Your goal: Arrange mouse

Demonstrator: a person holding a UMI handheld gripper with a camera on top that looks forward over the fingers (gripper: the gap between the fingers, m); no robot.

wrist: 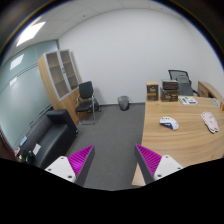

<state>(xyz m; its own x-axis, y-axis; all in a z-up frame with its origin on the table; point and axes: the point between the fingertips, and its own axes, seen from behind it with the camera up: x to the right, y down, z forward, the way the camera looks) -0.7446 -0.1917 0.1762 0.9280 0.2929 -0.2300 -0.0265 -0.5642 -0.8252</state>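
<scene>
While raised over the floor | tool (115, 160) spread wide (holding nothing) | mouse (168, 123) on table (180, 145) beyond

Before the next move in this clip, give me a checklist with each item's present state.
1. Tool open: ok, fingers apart with nothing between them.
2. Mouse in sight: ok, a small white thing on the wooden table, though too small to be sure it is the mouse.
3. Tool near the mouse: not ok, it lies well beyond the fingers.
4. Path over the table edge free: ok, bare wood ahead of the right finger.
5. Mouse's facing: cannot tell.
6. Boxes at the far end apart from the mouse: ok.
</scene>
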